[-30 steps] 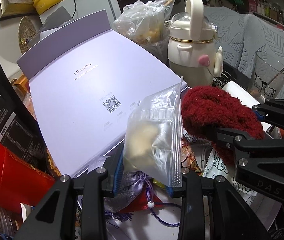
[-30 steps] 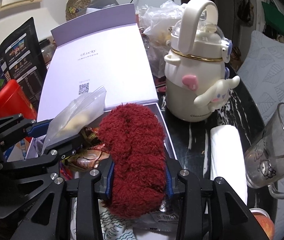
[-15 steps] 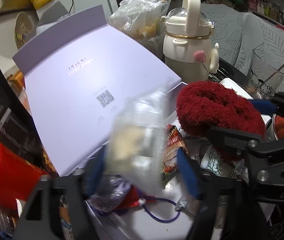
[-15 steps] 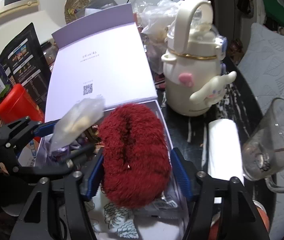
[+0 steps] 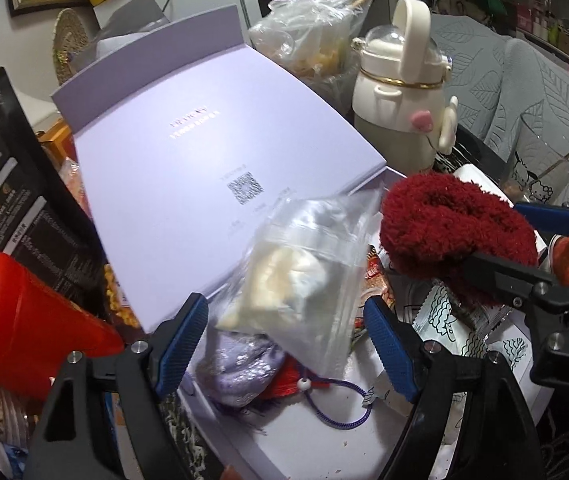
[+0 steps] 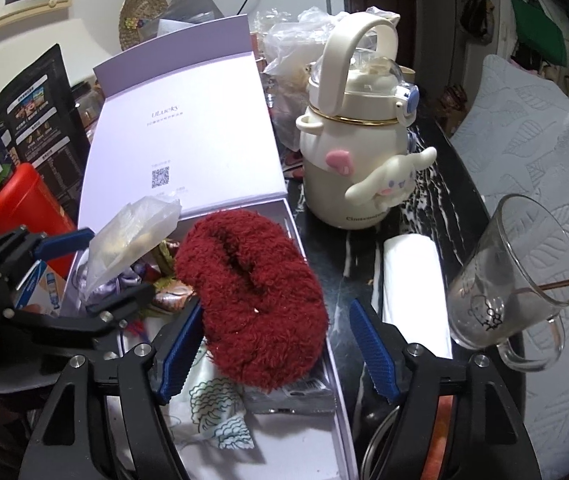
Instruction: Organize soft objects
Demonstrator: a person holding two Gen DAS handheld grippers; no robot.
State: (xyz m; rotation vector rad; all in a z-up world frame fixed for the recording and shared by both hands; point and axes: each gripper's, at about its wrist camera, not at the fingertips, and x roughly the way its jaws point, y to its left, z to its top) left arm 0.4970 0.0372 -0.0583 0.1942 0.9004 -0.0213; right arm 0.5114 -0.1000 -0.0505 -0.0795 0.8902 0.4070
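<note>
Left wrist: left gripper stands apart around a clear bag, pads off it, the bag resting on the clutter in the open box — release step, as I judge it. Right wrist: right gripper is opening around the red fluffy piece, which lies in the box by the right wall; next, I'd guess, both pull back clear without snagging bag or pile.

Both wrist views look steeply down, close in, over the open lavender box — shared: red fuzzy item, cream bottle, each other's gripper.
</note>
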